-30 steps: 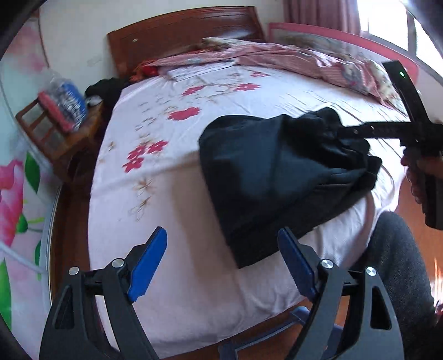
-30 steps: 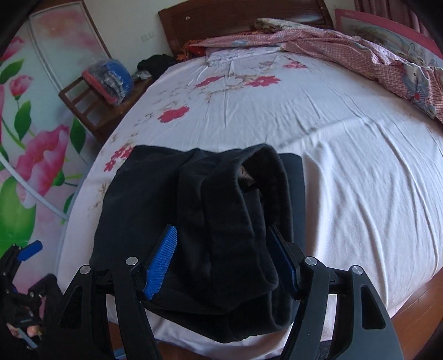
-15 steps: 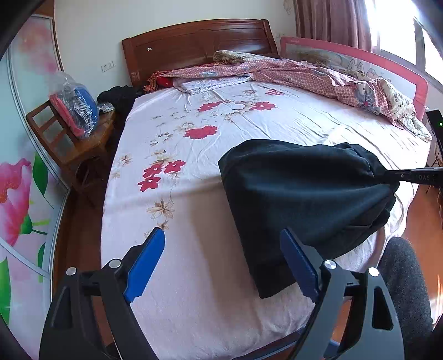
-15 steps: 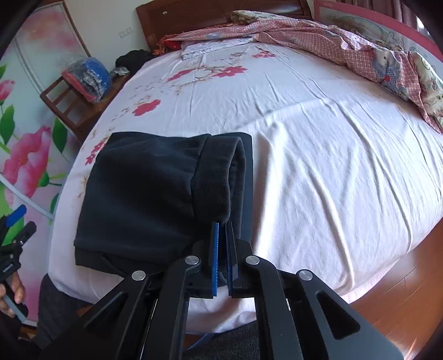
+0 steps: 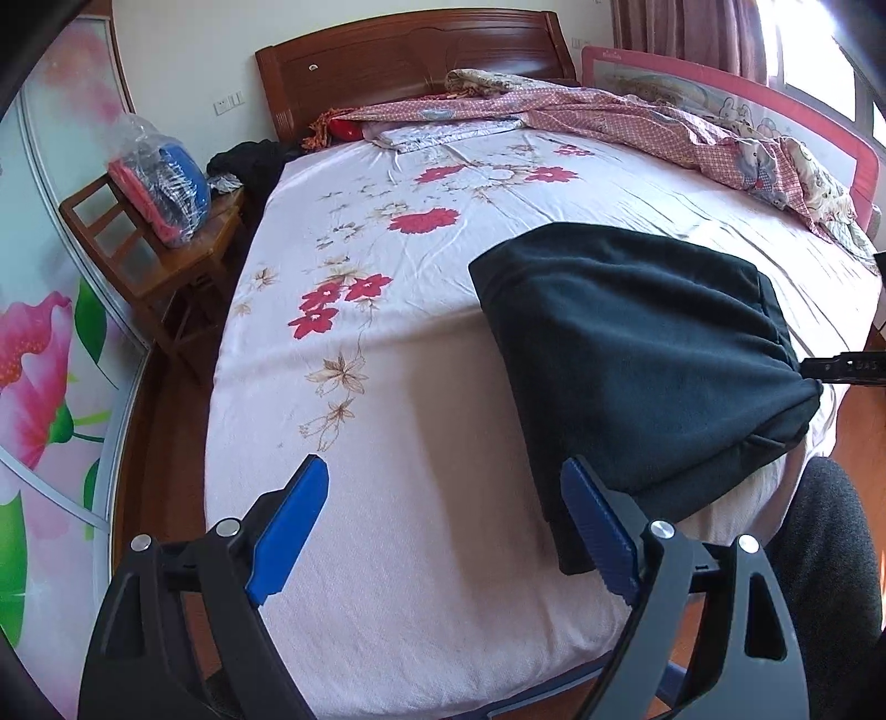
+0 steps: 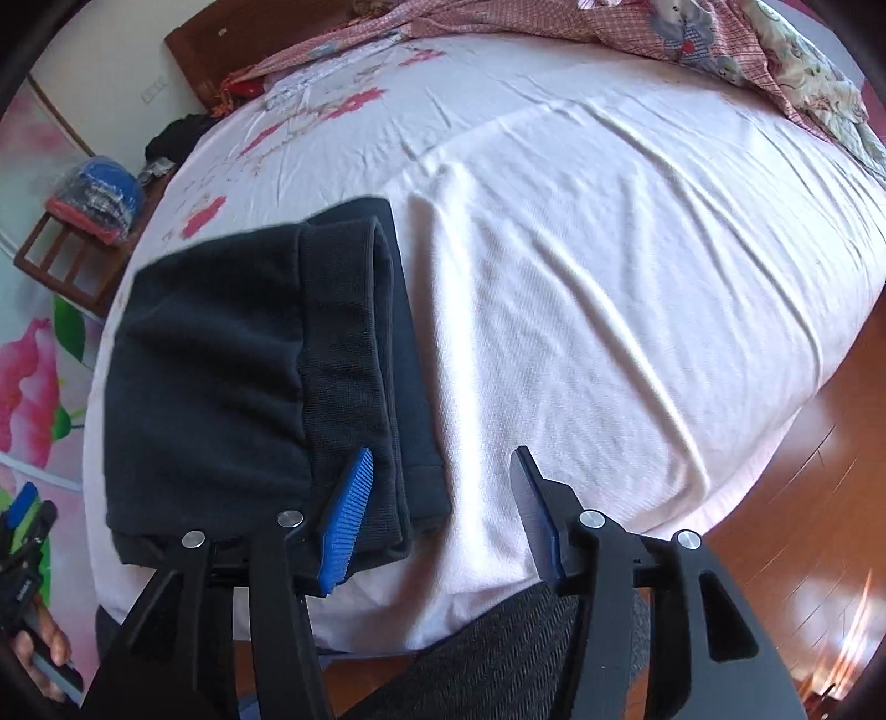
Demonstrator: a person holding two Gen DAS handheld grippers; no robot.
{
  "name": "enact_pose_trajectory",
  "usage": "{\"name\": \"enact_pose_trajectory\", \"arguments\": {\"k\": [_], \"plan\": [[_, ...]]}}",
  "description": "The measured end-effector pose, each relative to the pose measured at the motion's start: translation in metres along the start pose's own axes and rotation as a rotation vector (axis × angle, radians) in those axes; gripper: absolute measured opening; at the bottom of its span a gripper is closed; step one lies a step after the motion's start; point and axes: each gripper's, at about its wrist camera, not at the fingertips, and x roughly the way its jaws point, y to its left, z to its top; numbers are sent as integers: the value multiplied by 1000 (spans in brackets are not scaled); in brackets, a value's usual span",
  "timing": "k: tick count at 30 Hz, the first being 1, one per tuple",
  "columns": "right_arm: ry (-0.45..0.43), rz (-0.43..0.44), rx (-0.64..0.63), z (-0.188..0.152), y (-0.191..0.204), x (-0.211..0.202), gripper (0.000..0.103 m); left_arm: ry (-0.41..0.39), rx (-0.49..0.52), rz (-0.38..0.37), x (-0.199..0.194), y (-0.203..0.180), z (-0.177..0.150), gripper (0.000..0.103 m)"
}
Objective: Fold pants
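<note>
Bright daylight enters from the window (image 5: 803,44) at the upper right, blown out to white glare, with a glossy sheen on the floor (image 6: 830,498). Both fisheye views bend strongly and darken at the corners. The right wrist view is slightly motion-blurred; the pants (image 6: 221,360) lose detail in their dark folds.

One folded pair of pants (image 5: 637,354), two hand-held grippers, one bed (image 5: 443,609), one wooden chair (image 5: 183,266).
</note>
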Motion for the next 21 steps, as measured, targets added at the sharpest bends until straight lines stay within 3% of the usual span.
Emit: {"name": "enact_pose_trajectory", "arguments": {"k": [2, 6, 9, 11, 14, 16, 17, 18, 19, 21], "plan": [[-77, 5, -7, 4, 10, -27, 51, -24, -19, -7, -3, 3, 6, 87], [-144, 135, -137, 11, 63, -39, 51, -56, -39, -5, -3, 3, 21, 90], [-88, 193, -183, 5, 90, -6, 51, -75, -26, 5, -4, -2, 31, 90], [2, 104, -239, -11, 95, 33, 51, -77, -25, 3, -4, -2, 31, 92], [-72, 42, -359, -30, 103, 38, 51, -41, -23, 23, 4, 1, 21, 95], [-27, 61, -357, -18, 107, 25, 51, -1, -20, 28, 13, 4, 11, 95], [-38, 119, -332, -9, 105, 12, 51, 15, -16, 29, 17, 6, 8, 95], [-69, 175, -297, -2, 98, -1, 54, 21, -17, 32, 20, 9, 7, 95], [-86, 201, -262, 8, 90, -11, 65, 19, -22, 27, 22, 13, 9, 95], [-93, 254, -202, 26, 69, -15, 68, 27, -37, -12, 27, 21, 16, 96]]}}
